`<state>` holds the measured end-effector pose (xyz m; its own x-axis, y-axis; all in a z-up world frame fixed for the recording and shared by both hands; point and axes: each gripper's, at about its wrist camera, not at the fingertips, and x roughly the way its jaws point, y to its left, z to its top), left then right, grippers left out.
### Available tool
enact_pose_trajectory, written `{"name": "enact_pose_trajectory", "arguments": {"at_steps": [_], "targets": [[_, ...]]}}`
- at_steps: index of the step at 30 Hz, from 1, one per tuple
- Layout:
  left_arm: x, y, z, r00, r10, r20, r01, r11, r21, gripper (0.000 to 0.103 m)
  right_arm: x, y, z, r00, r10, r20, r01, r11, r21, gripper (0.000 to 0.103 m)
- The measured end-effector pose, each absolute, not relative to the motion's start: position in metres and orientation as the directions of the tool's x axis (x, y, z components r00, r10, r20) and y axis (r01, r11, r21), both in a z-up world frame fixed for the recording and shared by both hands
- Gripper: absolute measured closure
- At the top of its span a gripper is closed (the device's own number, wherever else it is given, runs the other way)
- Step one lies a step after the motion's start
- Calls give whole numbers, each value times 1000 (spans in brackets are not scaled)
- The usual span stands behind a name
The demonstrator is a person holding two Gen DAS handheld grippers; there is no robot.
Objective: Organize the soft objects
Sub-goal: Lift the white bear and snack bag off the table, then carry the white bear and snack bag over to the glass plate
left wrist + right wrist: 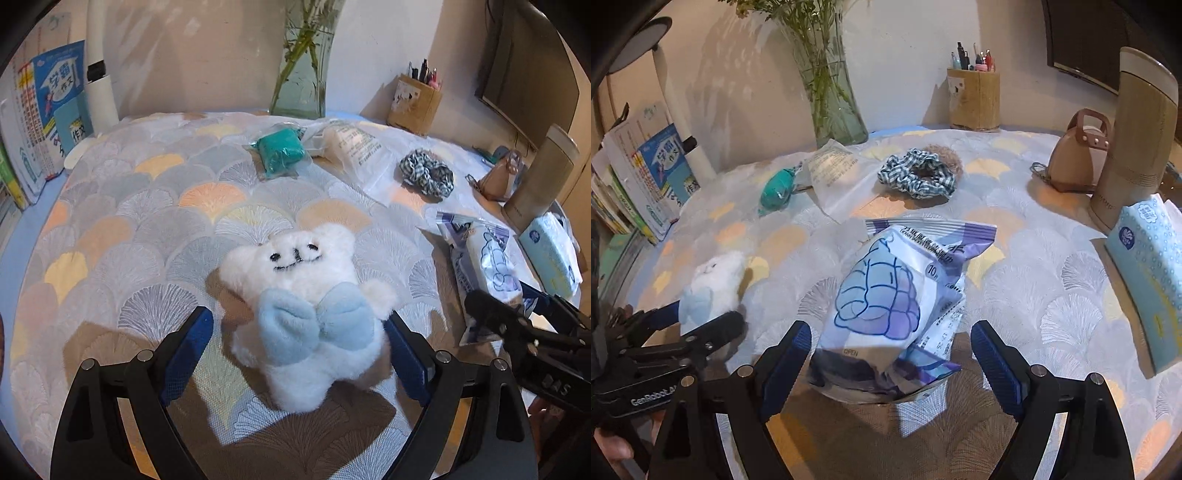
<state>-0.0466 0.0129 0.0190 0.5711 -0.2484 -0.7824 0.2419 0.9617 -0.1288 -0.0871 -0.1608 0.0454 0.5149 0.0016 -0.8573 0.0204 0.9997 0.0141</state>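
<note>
**A:** Where did the soft things lie, and what were the grippers doing?

**B:** In the left wrist view the white plush toy [306, 314] lay face up at lower centre on the fan-patterned cloth [147, 206], between the spread jaws of the left gripper [301, 352]; the pads did not press it. In the right wrist view the purple-and-white packet [886, 306] sat at centre, between the right gripper's [890, 360] jaws, which also stood wide and held nothing.

**A:** How would they handle?

**B:** The toy looked light and squashy, its fur likely to slip a little; I'd have taken it across the body at the blue bow [314, 321]. The packet looked crinkly, slick and yielding, so a grip across its padded middle seemed safer than its flat sealed edge.

**A:** Any writing?

**B:** "OPEN" near the packet's lower edge and "10" in a circle on its right side; the smaller print was too fine to read. "GenRobot" showed on the left gripper's body at the lower left of the right wrist view. The book [61, 99] at upper left carried Chinese characters.
</note>
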Motion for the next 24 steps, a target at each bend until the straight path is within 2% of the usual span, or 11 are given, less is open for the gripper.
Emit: {"name": "enact_pose_trajectory", "arguments": {"at_steps": [1,2,5,14,17,24], "targets": [[-47,12,19,571,-251,-781,248,960,-127,27,-87,-161,46,516,10,-857,12,1000,19,36],[-48,10,19,574,-252,-779,256,959,-122,40,-87,-160,44,512,13,-859,7,1000,20,41],[-51,4,20,592,-219,-776,260,963,-73,49,-90,-163,46,524,26,-851,9,999,37,43],[-67,-6,41,661,-209,-721,278,960,-24,51,-103,-171,59,567,74,-820,7,995,95,46],[-75,-17,57,666,-266,-697,316,947,-59,51,-107,-178,70,583,105,-806,-5,992,126,47],[-90,-61,97,691,-347,-634,418,907,-41,51,-121,-203,107,659,71,-749,25,993,116,48]]}}
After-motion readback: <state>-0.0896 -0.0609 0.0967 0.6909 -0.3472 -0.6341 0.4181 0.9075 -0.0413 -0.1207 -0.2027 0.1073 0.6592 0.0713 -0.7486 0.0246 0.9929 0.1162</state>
